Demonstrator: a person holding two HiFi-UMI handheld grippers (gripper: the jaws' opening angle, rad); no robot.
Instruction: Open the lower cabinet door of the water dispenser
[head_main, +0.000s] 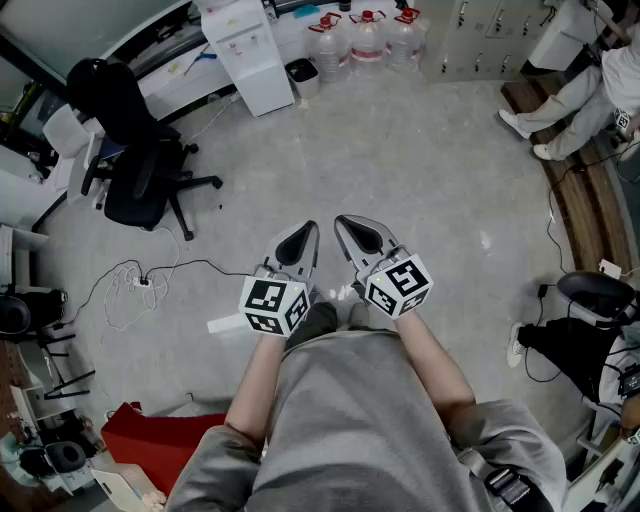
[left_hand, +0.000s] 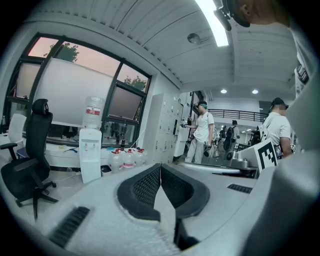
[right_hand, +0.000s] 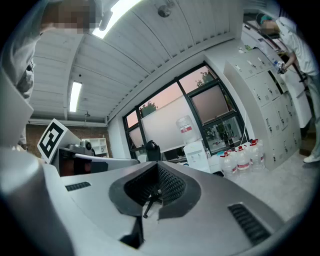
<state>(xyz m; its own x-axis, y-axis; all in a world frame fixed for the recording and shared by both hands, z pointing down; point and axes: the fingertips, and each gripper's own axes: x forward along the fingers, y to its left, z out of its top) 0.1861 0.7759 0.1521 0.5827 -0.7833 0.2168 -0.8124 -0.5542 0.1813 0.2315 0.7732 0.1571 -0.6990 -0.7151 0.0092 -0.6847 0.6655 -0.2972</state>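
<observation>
The white water dispenser stands far off across the room by the back wall, a bottle on top; it shows too in the left gripper view as the dispenser and in the right gripper view as the dispenser. Its lower cabinet door looks closed. My left gripper and right gripper are held side by side in front of my body, well short of the dispenser, both shut with nothing between the jaws. The left gripper and right gripper have their pads together.
A black office chair stands left of the path, with cables on the floor. Several water bottles sit right of the dispenser beside a small bin. A person's legs show at far right. Lockers line the wall.
</observation>
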